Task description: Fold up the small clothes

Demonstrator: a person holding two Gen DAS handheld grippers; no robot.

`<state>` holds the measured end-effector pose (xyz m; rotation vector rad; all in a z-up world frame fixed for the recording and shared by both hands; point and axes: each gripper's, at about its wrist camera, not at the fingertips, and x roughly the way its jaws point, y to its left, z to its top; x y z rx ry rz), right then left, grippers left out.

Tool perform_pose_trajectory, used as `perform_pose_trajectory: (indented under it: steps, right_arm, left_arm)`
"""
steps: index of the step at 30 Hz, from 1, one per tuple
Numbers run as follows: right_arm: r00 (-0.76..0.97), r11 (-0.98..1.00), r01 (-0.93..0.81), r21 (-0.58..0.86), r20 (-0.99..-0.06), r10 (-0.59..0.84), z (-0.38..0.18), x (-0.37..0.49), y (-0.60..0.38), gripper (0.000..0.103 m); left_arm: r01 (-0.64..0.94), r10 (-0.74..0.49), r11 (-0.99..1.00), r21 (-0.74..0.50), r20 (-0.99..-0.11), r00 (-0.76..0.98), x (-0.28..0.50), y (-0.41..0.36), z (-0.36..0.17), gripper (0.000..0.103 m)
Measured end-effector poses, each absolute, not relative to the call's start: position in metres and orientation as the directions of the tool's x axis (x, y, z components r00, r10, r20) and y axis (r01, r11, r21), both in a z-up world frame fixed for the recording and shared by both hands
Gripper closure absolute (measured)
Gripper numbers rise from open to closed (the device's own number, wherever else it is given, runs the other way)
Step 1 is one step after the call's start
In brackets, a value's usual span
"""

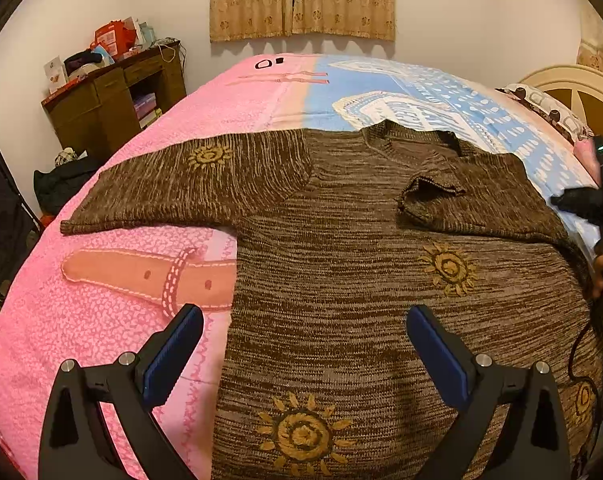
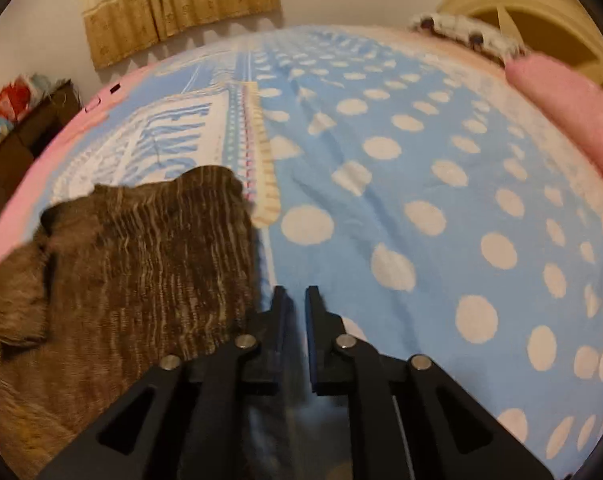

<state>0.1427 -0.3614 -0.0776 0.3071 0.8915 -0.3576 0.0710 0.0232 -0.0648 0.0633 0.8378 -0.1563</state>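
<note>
Sweater (image 1: pixel 341 280): brown knit with yellow sun motifs; lies flat on the bed cover (image 1: pixel 101 340), chest up, neckline toward the curtain (image 1: pixel 301 0); one sleeve stretches out flat over the pink half of the cover; the other sleeve is folded in across the chest, its cuff (image 1: pixel 433 188) just below the neckline.

Left gripper (image 1: pixel 305 352): hovers above the sweater's lower body; fingers spread wide, nothing between them; one blue pad (image 1: pixel 173 356) hangs over the pink cover just beside the sweater's side edge, the other over the knit; a sun motif (image 1: pixel 301 436) lies between the two fingers, nearer the camera.

Right gripper (image 2: pixel 295 308): fingers nearly closed with a narrow gap, holding nothing; tips over the blue dotted part of the cover, just beside the sweater's folded edge (image 2: pixel 149 272); touching or not cannot be told.

Beyond the sweater: wooden desk (image 1: pixel 113 100) off the pink side; cream headboard (image 1: pixel 581 88) off the blue side.
</note>
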Motion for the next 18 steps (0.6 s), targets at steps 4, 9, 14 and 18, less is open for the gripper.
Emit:
perform_pose_trajectory:
  steps: [4, 9, 14, 18]
  right_arm:
    - [0.7, 0.927, 0.351, 0.136, -0.695, -0.163, -0.035, 0.138, -0.341, 0.083]
    - [0.628, 0.973, 0.223, 0.065, -0.773, -0.092, -0.053, 0.204, -0.301, 0.069]
    - [0.545, 0.898, 0.438, 0.046, -0.808, -0.225, -0.09, 0.212, -0.33, 0.044]
    - [0.651, 0.887, 0.439, 0.141, -0.73, -0.206, -0.062, 0.174, -0.316, 0.051]
  left_arm:
    - [0.166, -0.123, 0.986, -0.016, -0.743, 0.658, 0.071, 0.021, -0.065, 0.001]
    - [0.172, -0.112, 0.985, 0.006, -0.734, 0.67, 0.067, 0.02, -0.062, 0.001]
    - [0.144, -0.051, 0.987, 0.071, -0.71, 0.702, 0.064, 0.035, -0.06, 0.001]
    - [0.11, -0.055, 0.994, 0.03, -0.717, 0.695, 0.073, 0.051, -0.064, 0.001]
